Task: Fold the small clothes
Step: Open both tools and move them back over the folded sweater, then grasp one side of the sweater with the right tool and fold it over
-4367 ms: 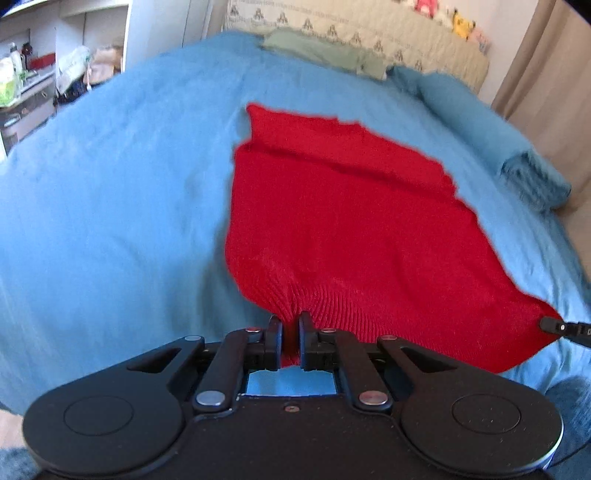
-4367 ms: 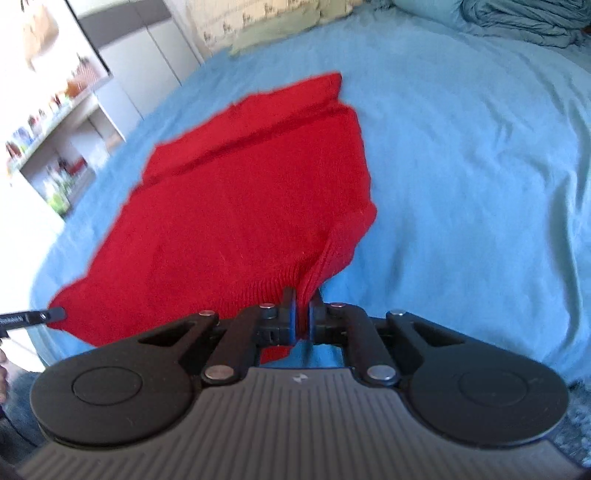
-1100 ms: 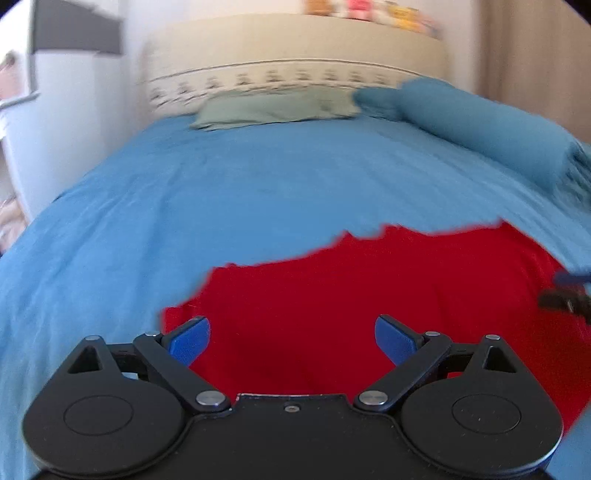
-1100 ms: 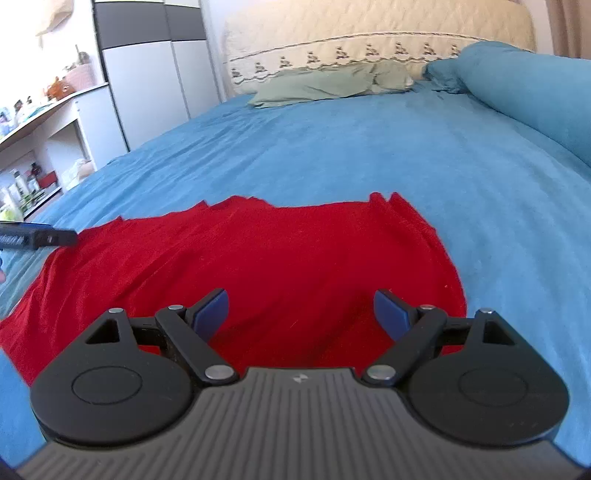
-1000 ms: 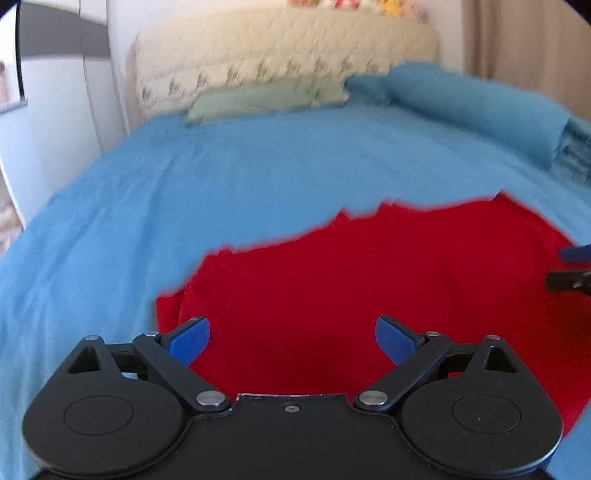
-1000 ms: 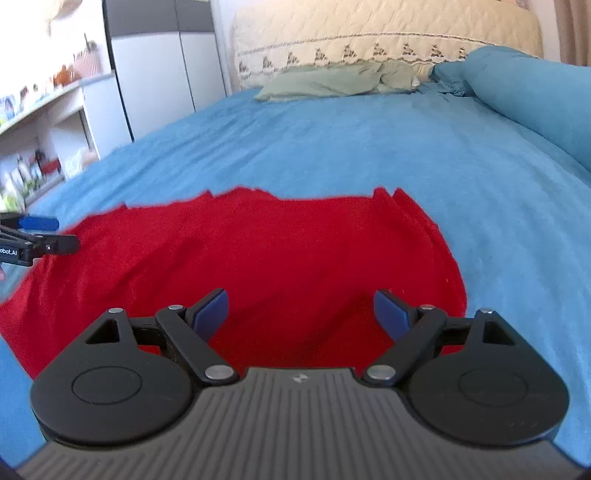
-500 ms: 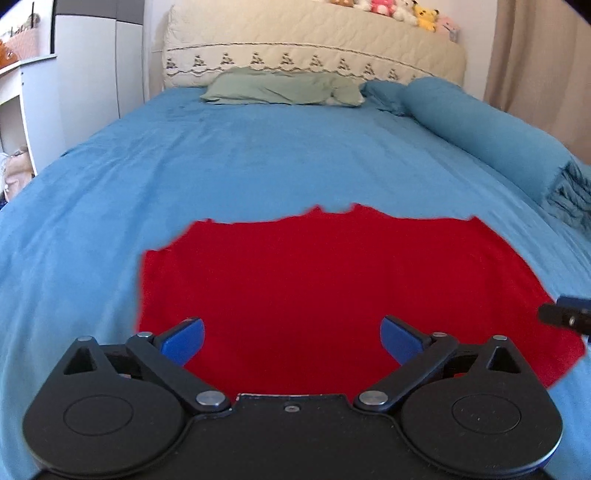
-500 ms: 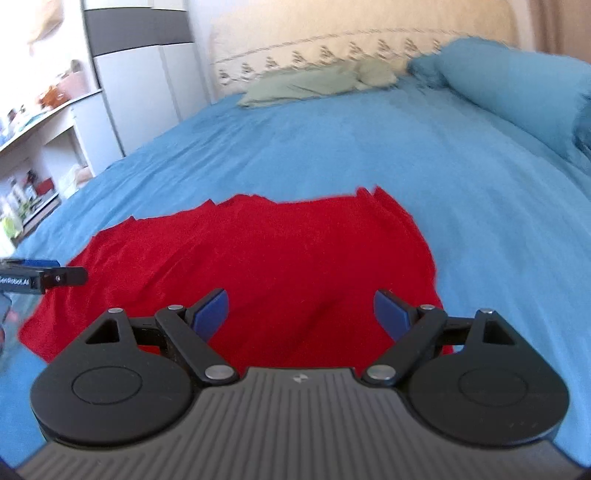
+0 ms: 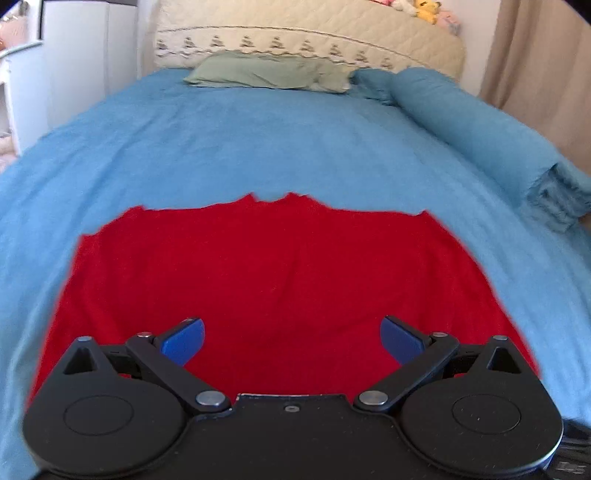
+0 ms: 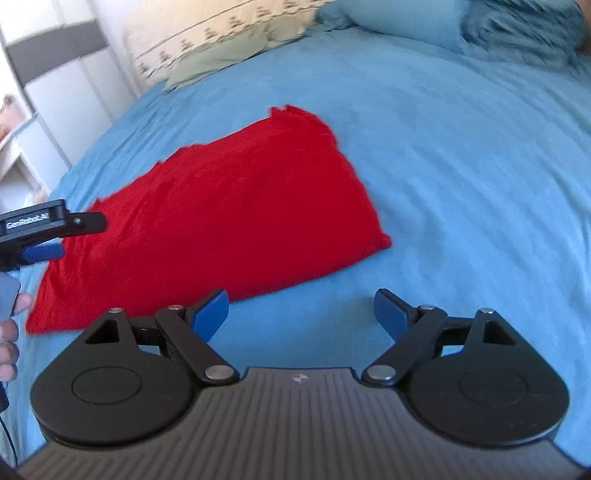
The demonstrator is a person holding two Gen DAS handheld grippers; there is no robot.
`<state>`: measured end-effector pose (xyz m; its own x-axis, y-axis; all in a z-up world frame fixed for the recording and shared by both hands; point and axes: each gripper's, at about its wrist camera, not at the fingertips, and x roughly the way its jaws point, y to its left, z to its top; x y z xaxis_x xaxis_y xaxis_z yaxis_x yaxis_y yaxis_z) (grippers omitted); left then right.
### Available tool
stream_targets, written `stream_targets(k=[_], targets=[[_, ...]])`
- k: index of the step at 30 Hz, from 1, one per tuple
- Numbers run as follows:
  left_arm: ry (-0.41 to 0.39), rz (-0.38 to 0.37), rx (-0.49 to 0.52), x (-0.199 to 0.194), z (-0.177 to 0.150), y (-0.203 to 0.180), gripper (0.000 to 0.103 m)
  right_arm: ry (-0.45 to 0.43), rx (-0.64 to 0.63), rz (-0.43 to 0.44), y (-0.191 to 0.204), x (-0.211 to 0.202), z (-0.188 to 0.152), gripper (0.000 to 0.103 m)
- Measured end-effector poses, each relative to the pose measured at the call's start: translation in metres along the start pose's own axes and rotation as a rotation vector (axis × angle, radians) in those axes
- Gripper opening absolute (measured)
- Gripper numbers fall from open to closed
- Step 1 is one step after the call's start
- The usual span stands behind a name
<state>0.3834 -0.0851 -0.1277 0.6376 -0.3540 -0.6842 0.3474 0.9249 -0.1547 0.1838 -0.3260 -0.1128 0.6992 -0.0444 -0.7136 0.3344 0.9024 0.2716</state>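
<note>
A red knitted garment [image 9: 280,273] lies folded flat on the blue bedspread [image 9: 258,140]. It also shows in the right wrist view [image 10: 221,206]. My left gripper [image 9: 291,341] is open and empty, hovering over the garment's near edge. It shows from the side at the left of the right wrist view [image 10: 55,236], above the garment's left end. My right gripper [image 10: 301,308] is open and empty, over bare bedspread [image 10: 461,155] just in front of the garment's near right corner.
A green pillow [image 9: 266,72] and a beige headboard [image 9: 306,33] are at the far end. A rolled blue duvet [image 9: 480,136] runs along the right side. A white cabinet [image 10: 55,96] and shelves stand to the left of the bed.
Both grippers let go of the garment after folding it over and now stand open. The right gripper has pulled back and to the right, off the garment; the left has shifted over its middle.
</note>
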Motion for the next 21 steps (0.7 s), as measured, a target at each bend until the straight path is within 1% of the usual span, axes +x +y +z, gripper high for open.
stream_targets(k=[1, 3, 5, 8, 11, 12, 13, 14, 16, 18, 21], targets=[[-0.004, -0.011, -0.002, 0.002, 0.003, -0.002, 0.103, -0.012, 0.039, 0.024, -0.006, 0.005, 0.0, 0.101], [-0.004, 0.005, -0.005, 0.004, 0.007, -0.007, 0.103, -0.038, 0.097, 0.053, -0.015, 0.012, 0.0, 0.101], [0.002, 0.021, -0.027, 0.011, 0.011, -0.003, 0.103, -0.071, 0.142, 0.065, -0.021, 0.02, 0.004, 0.1], [0.012, 0.052, -0.075, 0.026, 0.018, 0.01, 0.103, -0.105, 0.168, 0.07, -0.022, 0.031, 0.015, 0.096], [0.032, 0.103, -0.086, 0.043, 0.024, 0.02, 0.103, -0.114, 0.206, 0.084, -0.024, 0.042, 0.025, 0.092], [0.046, 0.122, -0.086, 0.049, 0.024, 0.023, 0.103, -0.12, 0.221, 0.089, -0.026, 0.045, 0.027, 0.085], [0.061, 0.135, -0.089, 0.056, 0.023, 0.026, 0.103, -0.12, 0.232, 0.083, -0.029, 0.048, 0.03, 0.075], [0.078, 0.137, -0.096, 0.062, 0.022, 0.028, 0.103, -0.12, 0.245, 0.076, -0.031, 0.05, 0.032, 0.07], [0.107, 0.122, -0.119, 0.072, 0.016, 0.031, 0.102, -0.116, 0.278, 0.071, -0.038, 0.054, 0.032, 0.052], [0.093, 0.139, -0.092, 0.074, 0.011, 0.027, 0.102, -0.11, 0.29, 0.063, -0.042, 0.054, 0.032, 0.045], [0.096, 0.186, -0.013, 0.079, 0.006, 0.015, 0.103, -0.092, 0.286, 0.074, -0.043, 0.053, 0.035, 0.031]])
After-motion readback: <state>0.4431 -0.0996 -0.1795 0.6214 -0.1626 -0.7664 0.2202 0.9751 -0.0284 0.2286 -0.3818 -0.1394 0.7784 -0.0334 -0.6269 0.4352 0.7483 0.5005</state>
